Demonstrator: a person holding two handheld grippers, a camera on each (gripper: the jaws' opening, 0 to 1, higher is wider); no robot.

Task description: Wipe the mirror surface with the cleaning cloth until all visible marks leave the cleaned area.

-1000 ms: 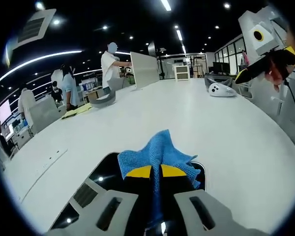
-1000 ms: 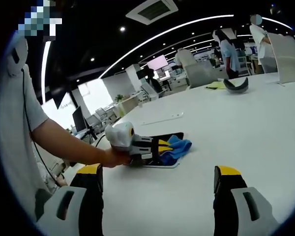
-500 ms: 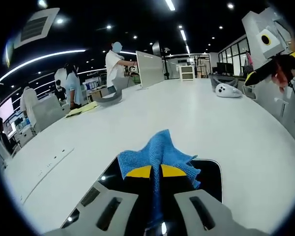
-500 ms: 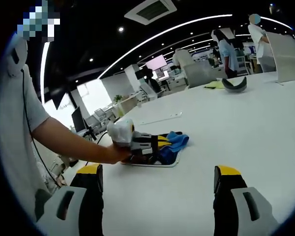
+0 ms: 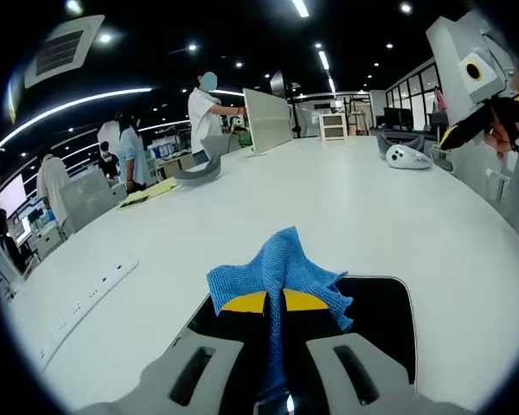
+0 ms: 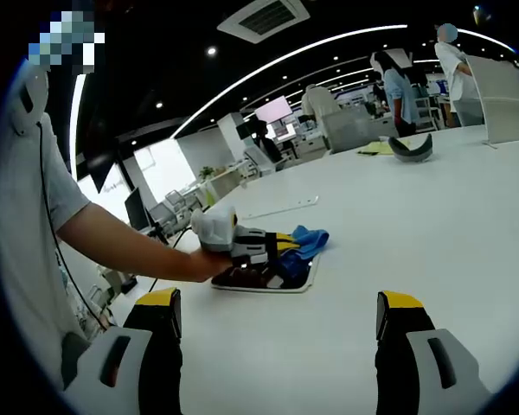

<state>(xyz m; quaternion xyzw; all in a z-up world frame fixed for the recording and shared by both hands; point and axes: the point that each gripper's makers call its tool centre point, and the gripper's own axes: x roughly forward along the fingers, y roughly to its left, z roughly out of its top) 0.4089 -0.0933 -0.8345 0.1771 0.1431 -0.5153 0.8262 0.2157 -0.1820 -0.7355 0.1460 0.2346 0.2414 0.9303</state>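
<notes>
Mirror lies flat on your white table, a dark rounded slab right under your left gripper, reflecting ceiling lights. In the right gripper view you see the same mirror near the table's edge, with your hand pressing the left gripper down onto it. That gripper's yellow-tipped jaws are pinched together on the blue cleaning cloth, which bunches up ahead of them and drapes over the glass.

Your right gripper hovers well apart from the mirror, jaws spread wide with nothing between them; it also shows at the far right of the left gripper view.

Around you is a large open office with a black ceiling and strip lights. On the table's far side sit a grey curved object, a yellow sheet, an upright white panel and a white rounded device. Several people stand beyond the table. Nothing lies between the cloth and the mirror's open part.
</notes>
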